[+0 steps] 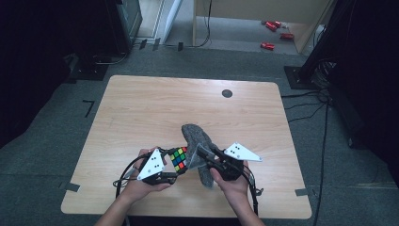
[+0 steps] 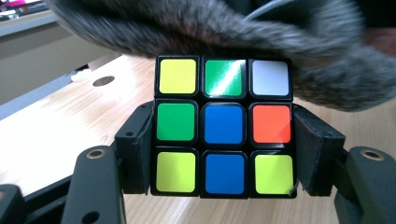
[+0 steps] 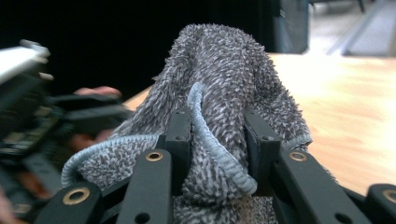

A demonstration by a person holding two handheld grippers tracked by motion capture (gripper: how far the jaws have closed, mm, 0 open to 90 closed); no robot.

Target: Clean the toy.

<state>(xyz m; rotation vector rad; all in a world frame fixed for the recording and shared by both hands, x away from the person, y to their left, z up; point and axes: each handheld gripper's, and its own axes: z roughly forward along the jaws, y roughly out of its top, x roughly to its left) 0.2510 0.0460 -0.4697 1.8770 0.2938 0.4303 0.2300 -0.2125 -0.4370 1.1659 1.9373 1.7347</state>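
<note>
Two tools meet over the near middle of the counter (image 1: 141,103), one in each hand. The left tool (image 2: 223,154) is clamped on a puzzle cube (image 2: 223,126), its jaws pressing the cube's two opposite sides. The left gripper view shows one cube face in full: yellow, green, white above; green, blue, orange across the middle; yellow, blue, yellow below. In the high view the cube (image 1: 179,159) is small and partly covered by a grey cloth (image 1: 195,136), so its stickers are hard to read there. The right tool (image 3: 217,149) is clenched on that cloth (image 3: 224,70), a bunched fold with a pale blue hem pinched between its jaws. Cloth fringe crosses the top of the left gripper view, blurred, touching the cube's upper edge. In the right gripper view, the left hand and its tool appear as a dark blur at the left edge. No containers are on the counter.
</note>
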